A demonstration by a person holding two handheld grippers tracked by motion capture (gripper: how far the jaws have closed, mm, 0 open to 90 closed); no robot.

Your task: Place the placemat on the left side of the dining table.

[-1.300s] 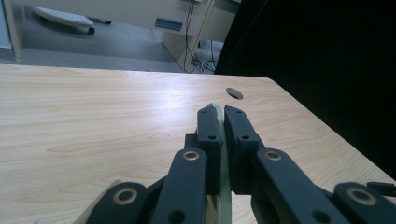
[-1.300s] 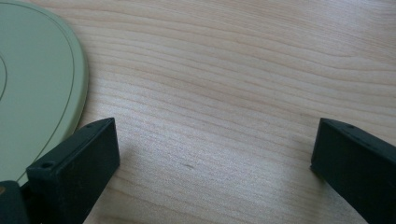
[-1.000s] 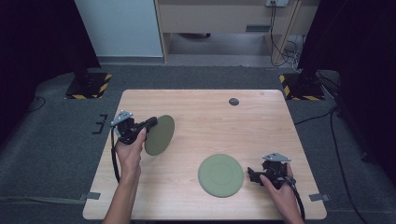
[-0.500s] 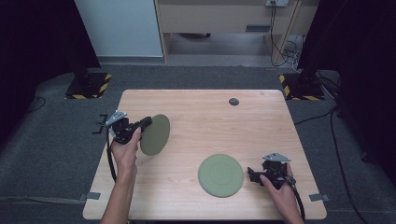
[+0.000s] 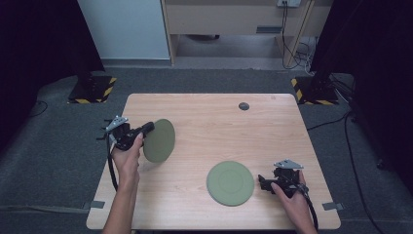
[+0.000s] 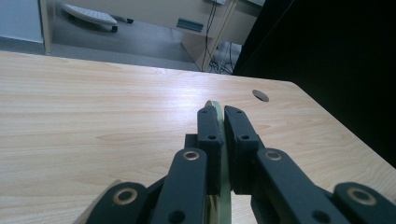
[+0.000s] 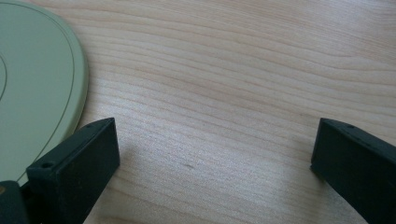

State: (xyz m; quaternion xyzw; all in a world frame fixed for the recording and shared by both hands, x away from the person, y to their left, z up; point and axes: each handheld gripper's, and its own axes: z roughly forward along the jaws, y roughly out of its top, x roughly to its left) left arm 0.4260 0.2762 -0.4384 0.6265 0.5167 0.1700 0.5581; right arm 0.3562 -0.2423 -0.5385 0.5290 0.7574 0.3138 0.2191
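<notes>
The right gripper (image 7: 215, 154) stands with jaws wide apart over bare table (image 7: 233, 70); a green plate (image 7: 32, 93) lies beside one jaw.

Green plate (image 5: 159, 140) tilted on edge, lifted above table; second green plate (image 5: 230, 183) flat.

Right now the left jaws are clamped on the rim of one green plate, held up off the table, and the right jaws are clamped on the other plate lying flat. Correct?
Not quite. The right gripper is not clamped on anything: the right gripper view shows its jaws wide open over bare table, with the flat plate beside them. The left gripper does hold the raised plate by its rim.
</notes>
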